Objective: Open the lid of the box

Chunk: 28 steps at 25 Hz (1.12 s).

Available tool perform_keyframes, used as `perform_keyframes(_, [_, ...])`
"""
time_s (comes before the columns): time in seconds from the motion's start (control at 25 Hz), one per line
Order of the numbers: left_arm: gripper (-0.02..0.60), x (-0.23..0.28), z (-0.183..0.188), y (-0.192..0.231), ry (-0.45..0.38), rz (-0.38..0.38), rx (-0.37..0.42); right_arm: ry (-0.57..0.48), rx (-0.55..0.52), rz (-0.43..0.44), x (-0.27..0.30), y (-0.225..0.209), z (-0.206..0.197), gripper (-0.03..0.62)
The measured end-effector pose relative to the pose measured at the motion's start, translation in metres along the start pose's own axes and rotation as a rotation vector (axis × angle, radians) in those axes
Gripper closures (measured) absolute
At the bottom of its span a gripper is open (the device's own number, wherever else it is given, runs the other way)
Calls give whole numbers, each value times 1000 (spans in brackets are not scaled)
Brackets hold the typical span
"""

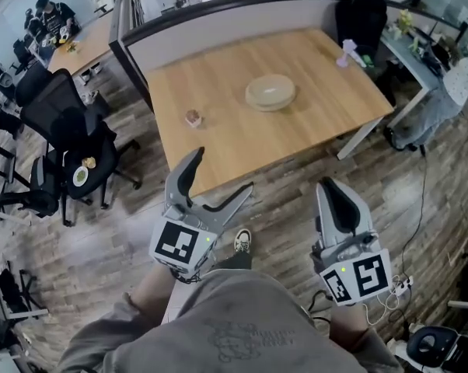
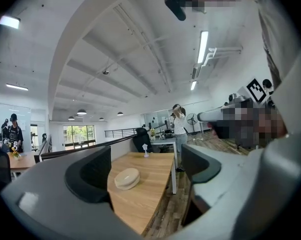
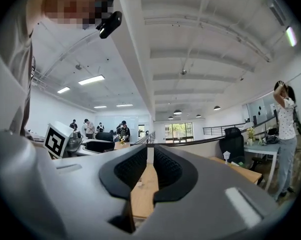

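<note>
A round, flat beige box (image 1: 270,92) with its lid on lies near the middle of the wooden table (image 1: 218,76). Both grippers hang over the floor, short of the table's near edge and apart from the box. My left gripper (image 1: 221,172) is open with nothing between its fingers. In the left gripper view the box (image 2: 127,178) shows ahead between the wide-set jaws of the left gripper (image 2: 148,171). My right gripper (image 1: 337,186) is shut and holds nothing. In the right gripper view the right gripper (image 3: 148,168) shows black pads with only a thin slit between them.
A small brownish object (image 1: 193,118) sits on the table's left part and a lavender item (image 1: 348,53) at its far right corner. A grey partition (image 1: 218,18) backs the table. Black office chairs (image 1: 67,130) stand to the left. A person (image 1: 461,80) is at the right.
</note>
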<state>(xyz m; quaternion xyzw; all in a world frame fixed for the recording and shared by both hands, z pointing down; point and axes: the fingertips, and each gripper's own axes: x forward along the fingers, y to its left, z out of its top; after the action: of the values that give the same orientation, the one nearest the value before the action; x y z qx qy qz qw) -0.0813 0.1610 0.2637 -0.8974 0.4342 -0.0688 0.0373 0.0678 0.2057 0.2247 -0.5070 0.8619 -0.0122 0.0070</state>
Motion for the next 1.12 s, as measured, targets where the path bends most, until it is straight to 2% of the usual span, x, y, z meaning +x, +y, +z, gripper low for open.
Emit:
perform_keyframes(0.04, [150, 9, 0, 10, 3, -3, 0, -5, 0, 3, 12, -4, 3, 564])
perform_keyframes(0.12, [150, 26, 0, 31, 2, -7, 0, 6, -16, -1, 37, -13, 6, 477])
perform_keyframes(0.16, [150, 34, -1, 42, -3, -10, 1, 15, -29, -8, 50, -18, 7, 468])
perform_keyframes(0.36, [150, 72, -9, 89, 18, -22, -5, 39, -62, -39, 107, -42, 7, 470])
perform_keyframes(0.56, [150, 107, -14, 123, 2, -36, 33, 68, -63, -36, 151, -60, 4, 470])
perform_keyframes(0.72, [150, 131, -18, 137, 7, -46, 31, 90, -68, -32, 174, -75, 2, 470])
perform_keyframes(0.88, [150, 149, -25, 146, 46, -42, -16, 104, -65, -22, 195, -89, -3, 470])
perform_keyframes(1.0, [150, 171, -29, 151, 40, -48, 39, 111, -64, -4, 208, -106, -10, 470])
perform_keyframes(1.12, [150, 194, -32, 157, 51, -28, 49, 119, -59, 37, 224, -125, -15, 470])
